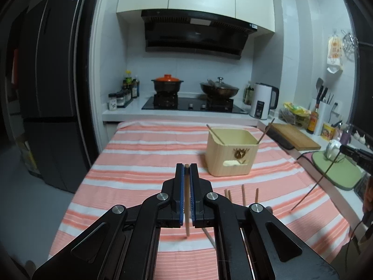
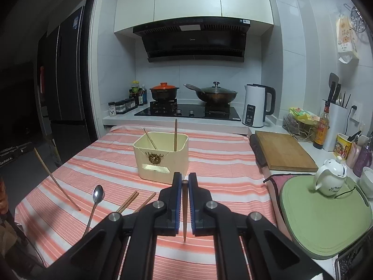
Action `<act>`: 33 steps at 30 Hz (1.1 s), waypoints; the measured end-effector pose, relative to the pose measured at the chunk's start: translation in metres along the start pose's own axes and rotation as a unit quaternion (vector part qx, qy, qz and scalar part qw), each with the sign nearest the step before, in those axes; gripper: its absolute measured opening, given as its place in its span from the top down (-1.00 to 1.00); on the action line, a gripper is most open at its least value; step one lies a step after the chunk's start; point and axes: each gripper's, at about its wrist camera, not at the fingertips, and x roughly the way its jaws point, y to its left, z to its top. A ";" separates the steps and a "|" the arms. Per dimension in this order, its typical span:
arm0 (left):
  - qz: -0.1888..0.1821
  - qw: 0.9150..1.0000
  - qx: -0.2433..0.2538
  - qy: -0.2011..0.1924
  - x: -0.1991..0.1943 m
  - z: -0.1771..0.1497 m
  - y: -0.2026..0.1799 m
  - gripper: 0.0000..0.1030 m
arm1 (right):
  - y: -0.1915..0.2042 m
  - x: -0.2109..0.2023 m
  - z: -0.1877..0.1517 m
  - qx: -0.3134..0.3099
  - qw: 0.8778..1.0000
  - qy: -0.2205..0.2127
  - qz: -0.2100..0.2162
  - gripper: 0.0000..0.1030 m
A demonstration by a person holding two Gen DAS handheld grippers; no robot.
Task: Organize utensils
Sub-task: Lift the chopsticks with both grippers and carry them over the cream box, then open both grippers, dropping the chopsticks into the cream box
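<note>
With each gripper, left (image 1: 186,166) and right (image 2: 184,177), clamped on one chopstick (image 1: 187,210), tip it upright before lowering it into the cream holder (image 2: 160,156) at mid-frame.

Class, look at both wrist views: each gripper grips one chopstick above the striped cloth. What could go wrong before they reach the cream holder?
1. The left gripper pinches its pale wooden chopstick near the top; it may pivot or slip.
2. The right gripper's dark brown chopstick hangs likewise.
3. Two chopsticks already lean in the cream rectangular holder; new ones might knock them.
</note>
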 end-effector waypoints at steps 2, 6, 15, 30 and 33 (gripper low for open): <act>-0.006 1.000 -0.003 -0.001 0.000 0.003 0.000 0.96 | 0.002 -0.003 0.004 -0.001 1.000 -0.005 0.004 0.88; -0.019 1.000 -0.004 0.002 0.002 0.009 -0.003 0.96 | 0.006 -0.005 0.010 -0.001 1.000 -0.008 0.016 0.88; -0.052 0.998 0.007 -0.019 -0.002 0.040 -0.019 0.96 | 0.013 -0.004 0.035 -0.002 0.999 -0.023 0.040 0.88; -0.088 0.992 -0.021 -0.090 0.057 0.144 -0.050 0.96 | 0.061 0.045 0.139 -0.031 0.991 -0.117 0.060 0.88; -0.087 0.991 -0.027 -0.101 0.081 0.154 -0.060 0.96 | 0.064 0.067 0.153 -0.027 0.989 -0.136 0.052 0.88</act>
